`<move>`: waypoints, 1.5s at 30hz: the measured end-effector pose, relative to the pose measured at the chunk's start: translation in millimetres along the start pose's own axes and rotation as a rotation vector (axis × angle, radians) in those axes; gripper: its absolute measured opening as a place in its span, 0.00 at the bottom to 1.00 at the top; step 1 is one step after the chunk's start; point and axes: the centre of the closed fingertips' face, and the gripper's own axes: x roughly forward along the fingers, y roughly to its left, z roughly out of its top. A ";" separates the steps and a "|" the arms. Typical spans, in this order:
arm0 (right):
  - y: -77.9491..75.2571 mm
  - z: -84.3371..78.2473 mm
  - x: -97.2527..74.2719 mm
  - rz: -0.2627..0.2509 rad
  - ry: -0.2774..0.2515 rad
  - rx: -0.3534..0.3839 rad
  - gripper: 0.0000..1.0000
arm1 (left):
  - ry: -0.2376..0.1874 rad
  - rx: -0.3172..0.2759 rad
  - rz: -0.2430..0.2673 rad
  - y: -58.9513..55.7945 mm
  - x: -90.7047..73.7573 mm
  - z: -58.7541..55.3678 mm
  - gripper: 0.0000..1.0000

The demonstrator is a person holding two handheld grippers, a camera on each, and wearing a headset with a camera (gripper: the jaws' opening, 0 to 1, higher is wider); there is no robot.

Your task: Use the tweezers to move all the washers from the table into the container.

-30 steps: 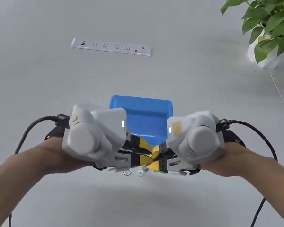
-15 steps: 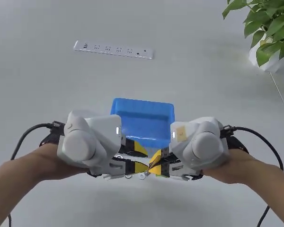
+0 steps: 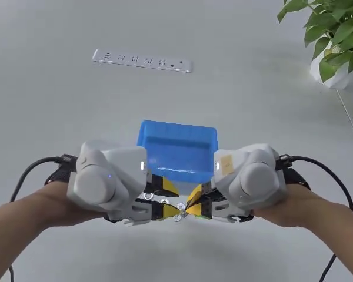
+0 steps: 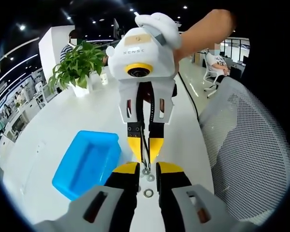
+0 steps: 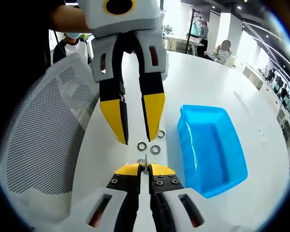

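The left gripper [image 4: 148,170] and right gripper [image 5: 144,168] meet tip to tip, low over the tabletop [image 5: 203,82]. The left jaws are spread. The right jaws pinch tweezers [image 4: 145,151], with washers [image 5: 155,149] just ahead.

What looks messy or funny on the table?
Nothing is broken or spilled. The small silver metal washers lie loose on the white table beside the blue plastic container, not in it yet. The container stands level and looks empty. The right gripper grips thin metal tweezers.
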 end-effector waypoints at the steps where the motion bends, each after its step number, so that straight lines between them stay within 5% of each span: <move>1: 0.0 0.3 -0.6 0.001 0.000 0.001 0.06 | 0.001 -0.001 0.001 -0.5 -0.2 -0.5 0.18; 13: -0.4 8.5 -12.2 -0.004 -0.016 -0.001 0.06 | -0.001 -0.048 0.012 -4.0 -8.7 -12.8 0.22; 29: -9.1 31.6 -40.0 -0.025 -0.035 -0.036 0.06 | -0.084 -0.171 0.071 -5.0 -35.8 -19.2 0.35; 45: -47.3 48.8 -60.2 -0.074 -0.049 -0.066 0.06 | -0.132 -0.269 0.170 0.2 -70.7 -28.6 0.57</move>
